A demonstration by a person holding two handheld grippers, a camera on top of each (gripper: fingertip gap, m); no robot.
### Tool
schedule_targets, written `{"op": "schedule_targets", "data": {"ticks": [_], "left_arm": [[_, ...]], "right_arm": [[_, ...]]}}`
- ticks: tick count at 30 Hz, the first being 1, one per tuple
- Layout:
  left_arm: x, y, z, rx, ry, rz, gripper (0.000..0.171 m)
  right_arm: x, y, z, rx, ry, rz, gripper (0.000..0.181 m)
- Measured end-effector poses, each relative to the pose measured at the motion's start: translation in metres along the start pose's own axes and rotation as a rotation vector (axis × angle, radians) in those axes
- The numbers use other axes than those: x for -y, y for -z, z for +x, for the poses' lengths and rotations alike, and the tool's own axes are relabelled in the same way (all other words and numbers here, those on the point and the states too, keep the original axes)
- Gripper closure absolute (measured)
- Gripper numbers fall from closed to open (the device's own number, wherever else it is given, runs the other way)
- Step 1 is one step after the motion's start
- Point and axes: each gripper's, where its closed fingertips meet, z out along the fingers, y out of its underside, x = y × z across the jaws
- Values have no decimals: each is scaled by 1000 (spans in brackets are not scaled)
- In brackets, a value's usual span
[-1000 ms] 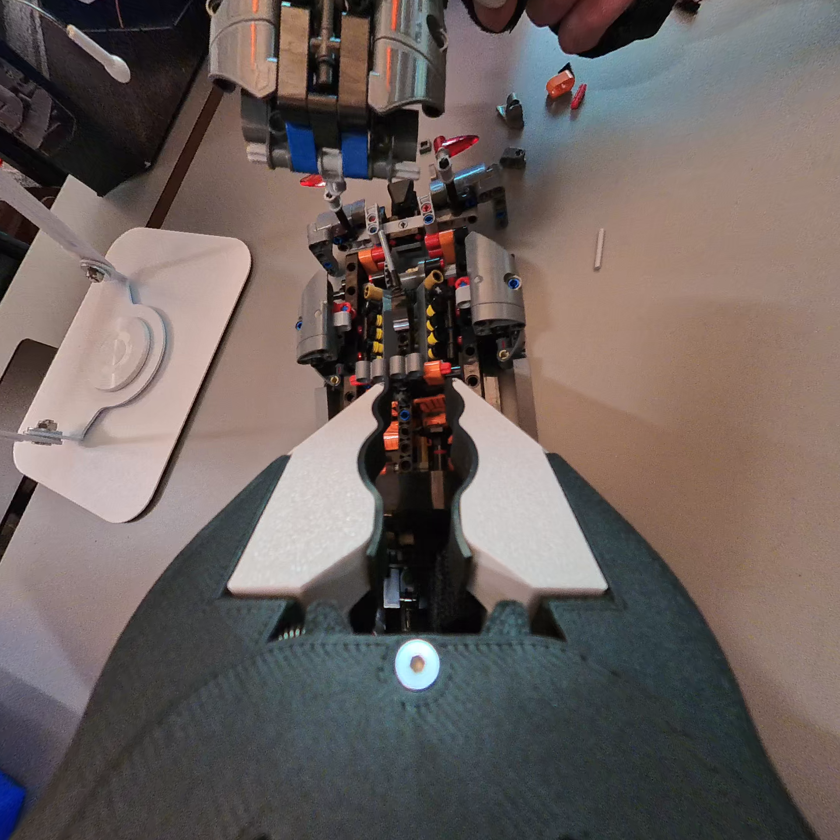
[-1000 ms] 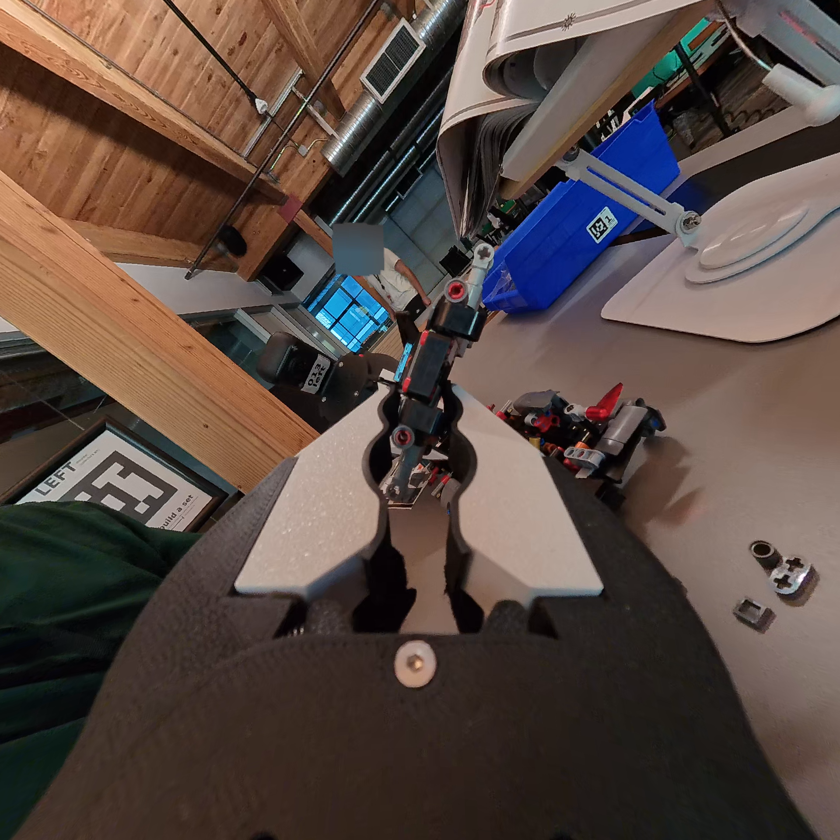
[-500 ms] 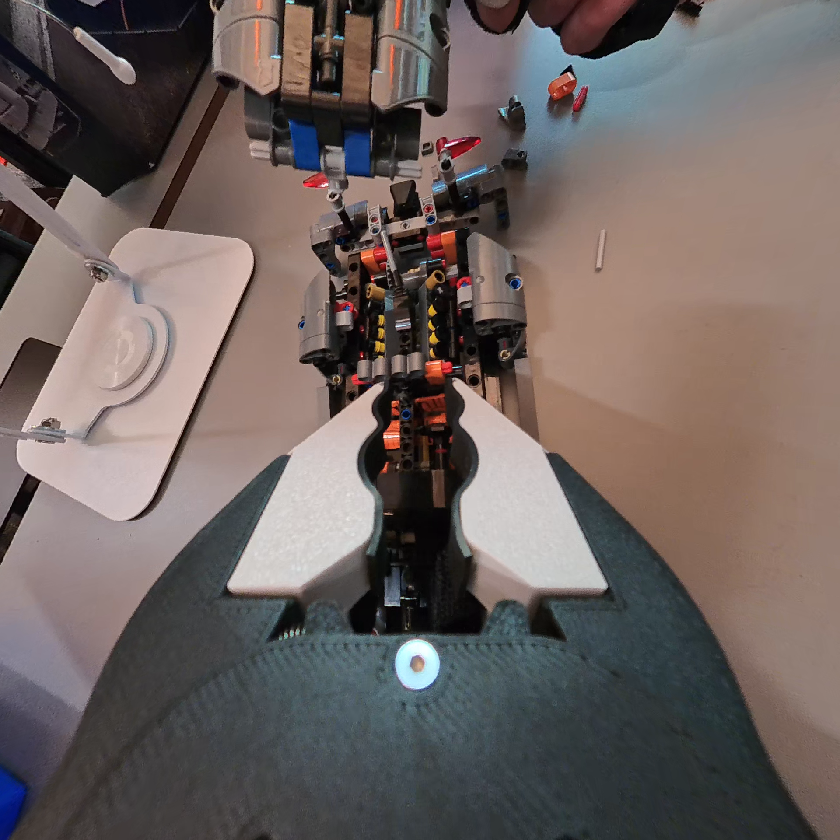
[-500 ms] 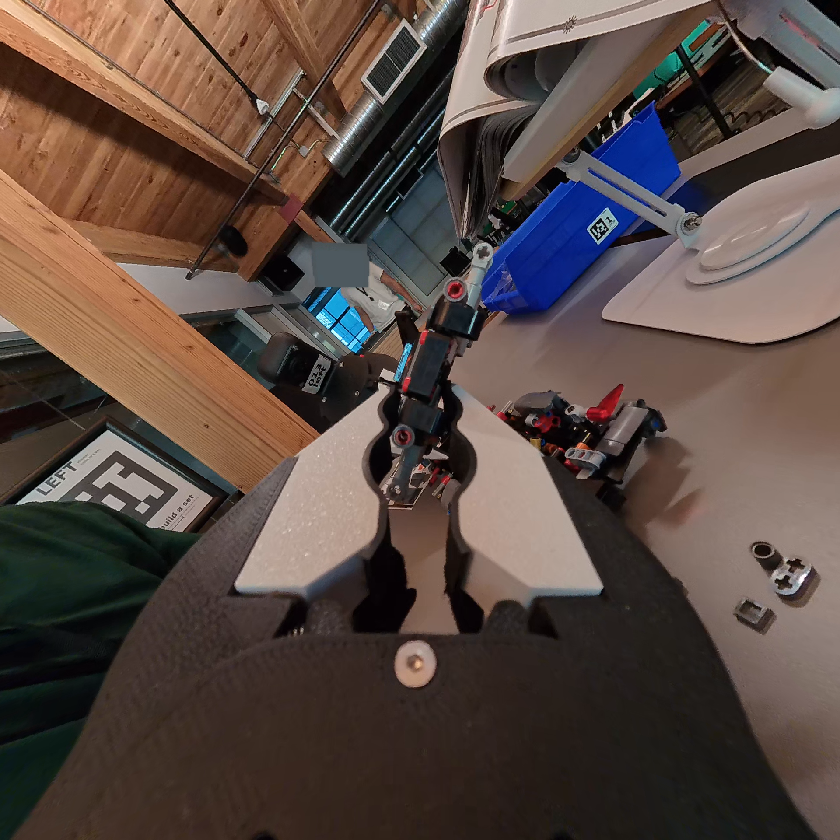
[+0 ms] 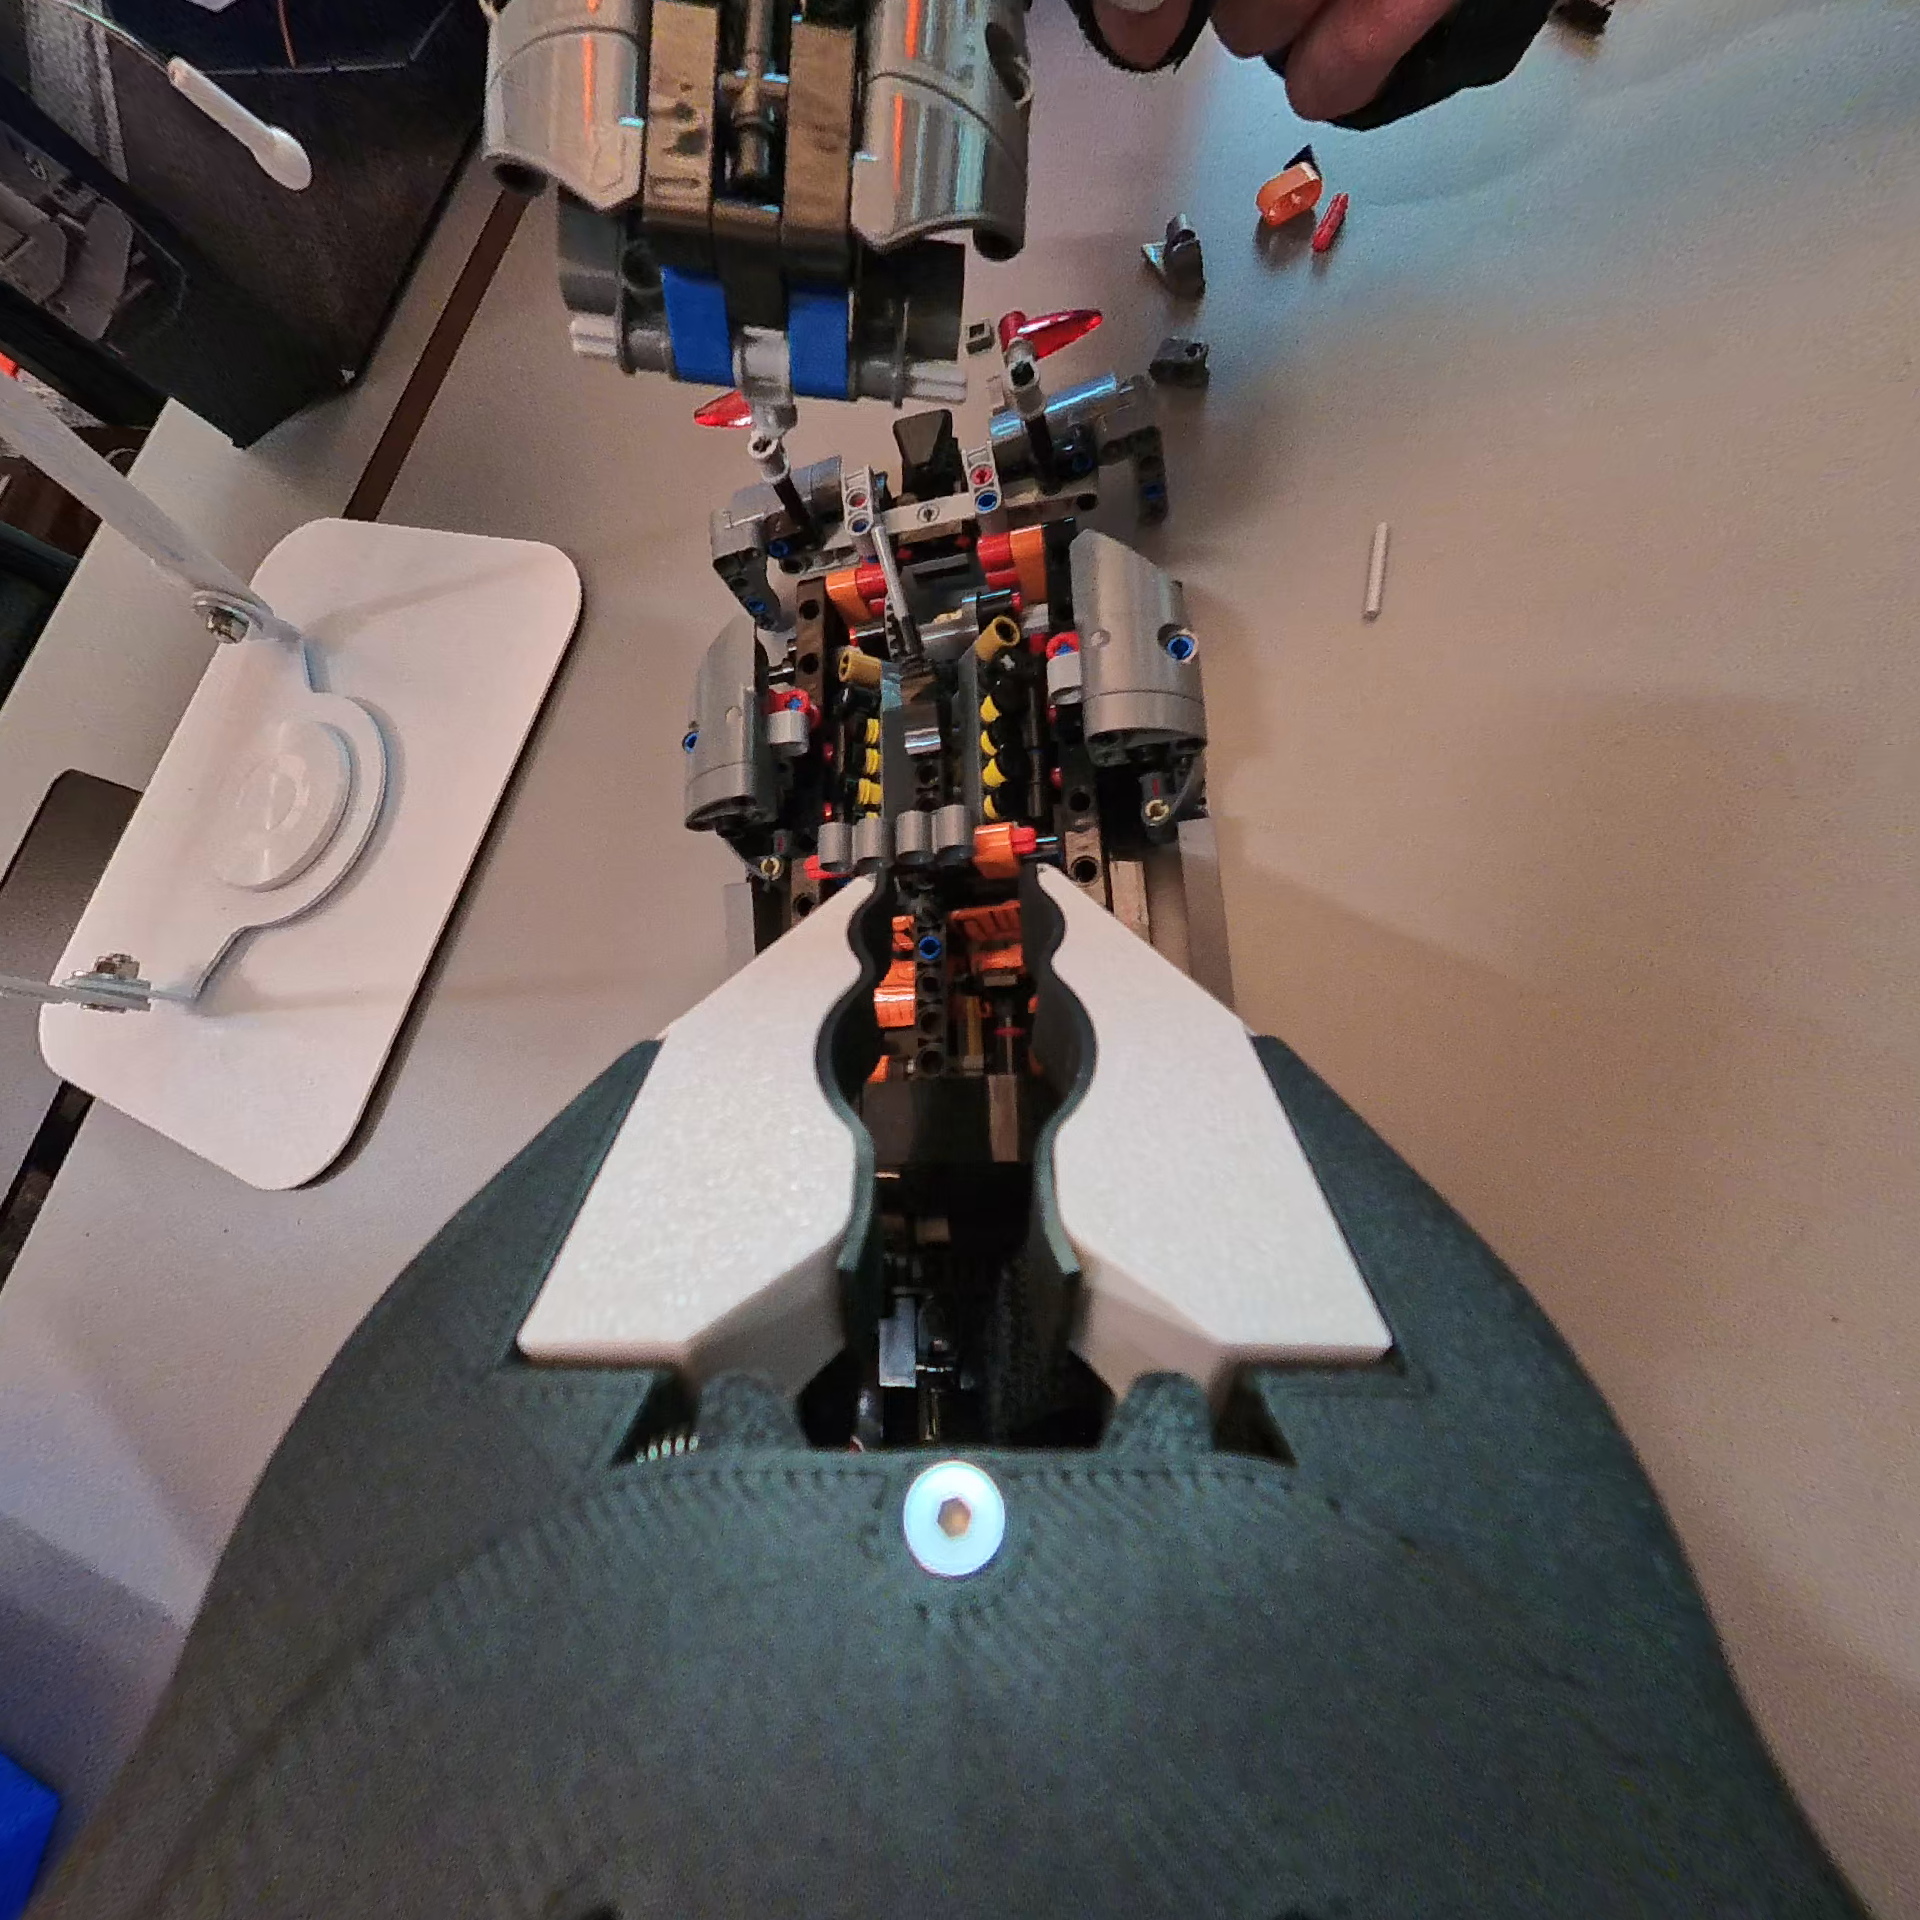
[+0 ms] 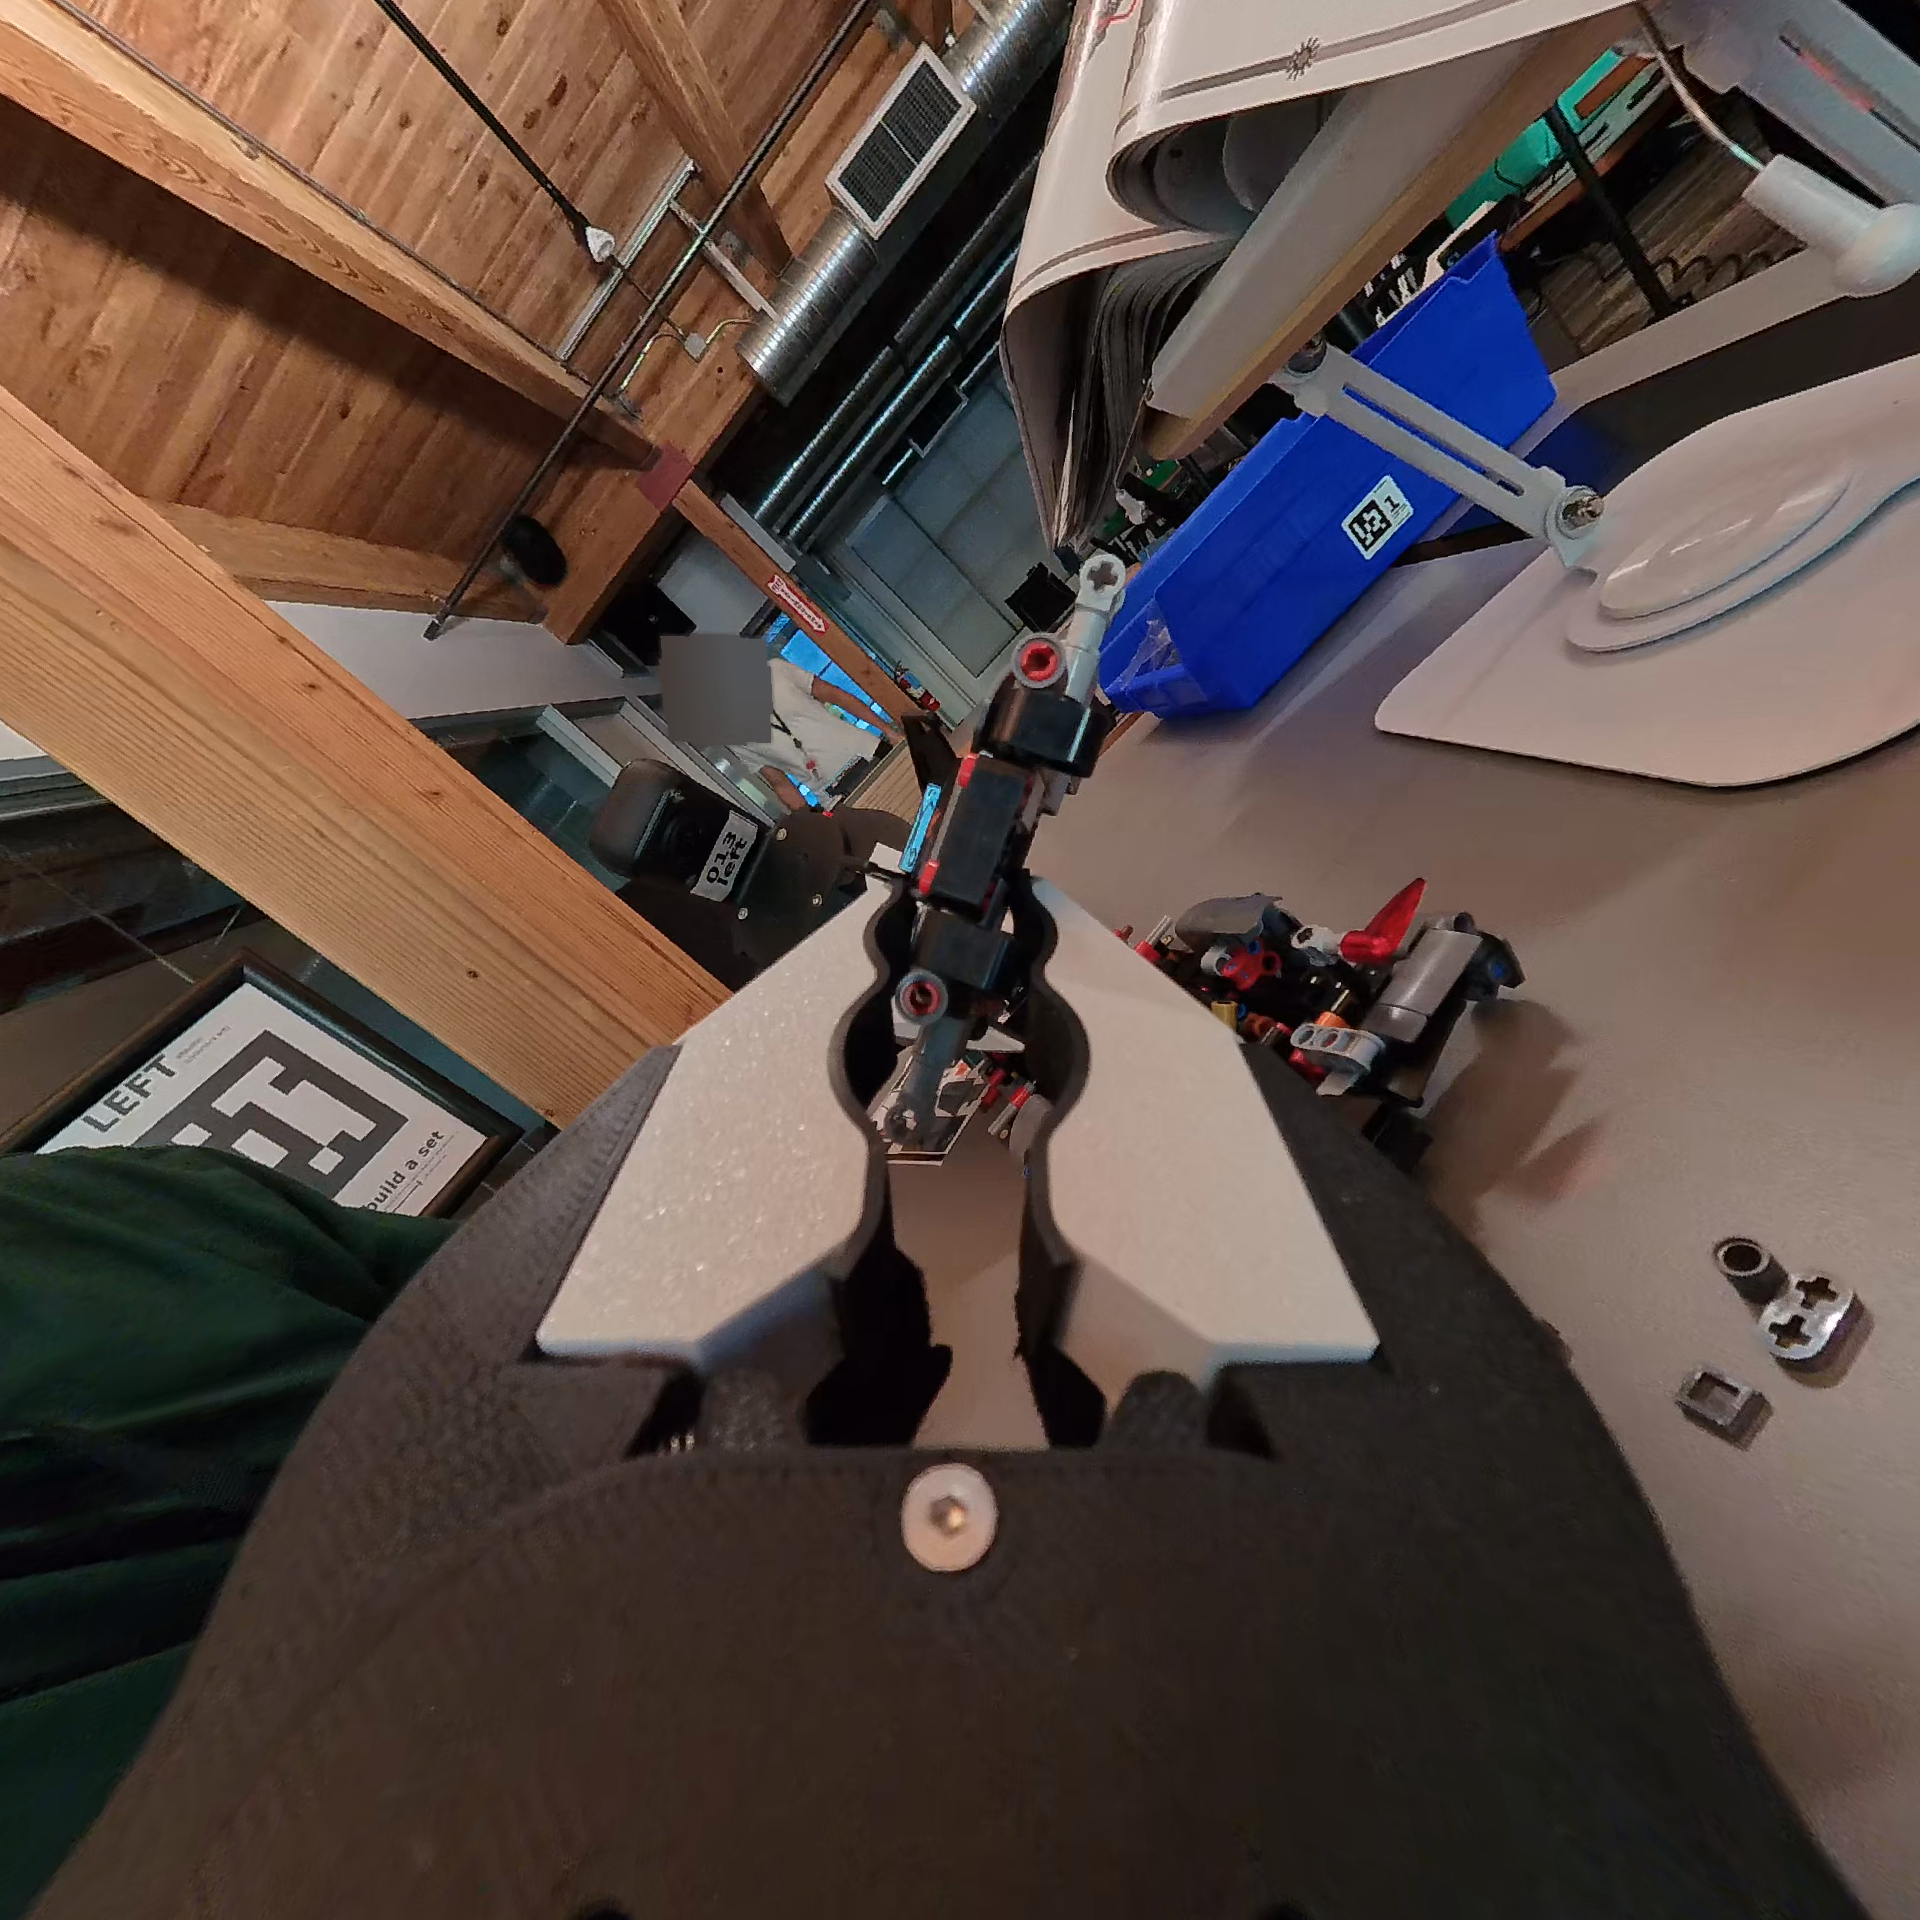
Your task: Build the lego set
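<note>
The long Lego chassis [image 5: 935, 675], grey, black, orange and yellow, lies on the beige table [image 5: 1610, 987]. My left gripper [image 5: 956, 883] is shut on the chassis's near end. A grey, black and blue sub-assembly [image 5: 758, 208] hangs just beyond the chassis's far end, tilted over it and apart from it. In the right wrist view my right gripper [image 6: 956, 914] is shut on this sub-assembly [image 6: 997, 810] and holds it in the air. The chassis [image 6: 1351, 997] lies below and to its right.
Loose parts lie past the chassis: an orange piece [image 5: 1288, 197], small grey pieces [image 5: 1174, 249], a white rod [image 5: 1375, 571]. A white stand base [image 5: 312, 831] sits left. A hand [image 5: 1330, 62] is at top right. Grey pieces [image 6: 1797, 1320] and a blue bin [image 6: 1351, 540] show on the right.
The held sub-assembly has edged slightly closer to the chassis's far end. Both grips are unchanged.
</note>
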Motion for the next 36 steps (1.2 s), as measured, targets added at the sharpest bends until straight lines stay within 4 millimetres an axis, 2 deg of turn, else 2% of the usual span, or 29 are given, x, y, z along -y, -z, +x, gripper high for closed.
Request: {"op": "schedule_targets", "data": {"ticks": [12, 18, 21, 24, 36], "left_arm": [[4, 12, -9, 43, 10, 46, 147], [8, 23, -13, 58, 27, 106, 146], [11, 26, -13, 70, 19, 124, 145], [16, 28, -13, 77, 13, 146, 144], [23, 18, -7, 66, -11, 148, 137]], "right_arm": [[-4, -2, 4, -33, 3, -17, 164], [-20, -13, 10, -88, -2, -93, 165], [-30, -17, 19, -136, -12, -135, 165], [-34, -19, 27, -151, -59, -145, 165], [-31, -17, 31, -87, -343, -79, 165]]}}
